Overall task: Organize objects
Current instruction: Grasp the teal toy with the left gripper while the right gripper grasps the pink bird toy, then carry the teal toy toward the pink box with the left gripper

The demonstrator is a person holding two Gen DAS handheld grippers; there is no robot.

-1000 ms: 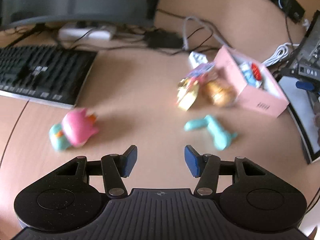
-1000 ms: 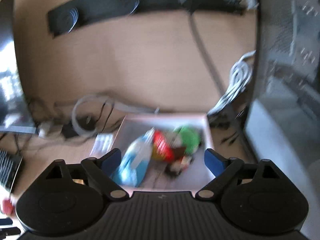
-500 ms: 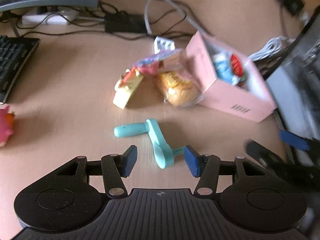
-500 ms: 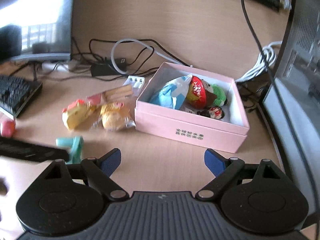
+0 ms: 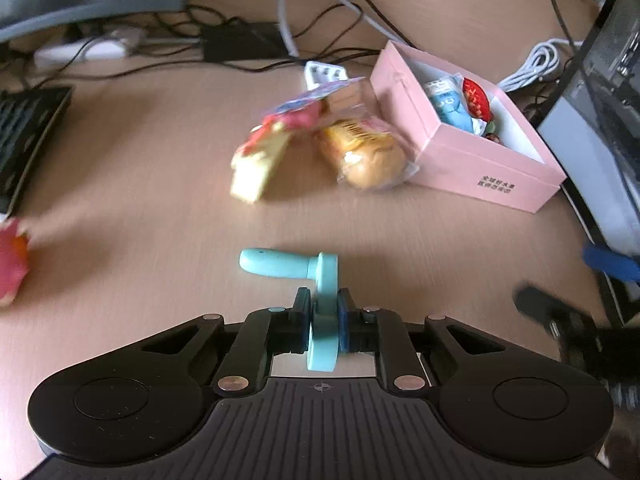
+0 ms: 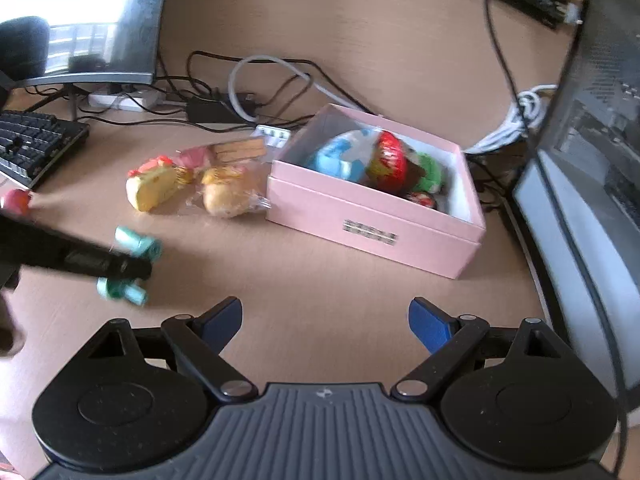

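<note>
- Surface (image 5: pixel 140 168): pale wood, spread under both my tongs, with everything else resting on it.
- Monitor (image 6: pixel 120 20): curved screen far ahead and to the left of my right tongs, with a tangle of dark cables below it.
- Keyboard (image 6: pixel 32 144): black, at the left edge, well ahead of the right tongs.
- Pink box (image 6: pixel 372 220): open-topped, ahead of my right tongs and slightly right; from my left tongs it sits ahead and to the right (image 5: pixel 480 168). Inside I see a blue and white packet, a red foil egg and something green.
- Wrapped bun (image 5: pixel 364 156): in clear plastic, just left of the pink box and touching or almost touching its wall, straight ahead of my left tongs.
- Yellow and red snack pack (image 5: pixel 260 160): just left of the bun, blurred.
- Right tongs (image 6: pixel 325 324): spread wide with nothing between the blue pads, hanging over bare surface short of the pink box.
- Left tongs (image 5: pixel 324 320): closed down tight on the teal toy, pads pressing both sides of its stem.
- Teal toy (image 5: pixel 320 280): an L-shaped piece; its long stem runs back between my left tongs, and its other arm points left just beyond the tips. From the right tongs it shows to the left, part hidden by the left tool's dark arm (image 6: pixel 136 244).
- Pink and red toy (image 5: pixel 12 268): far left of my left tongs, cut off by the frame edge.
</note>
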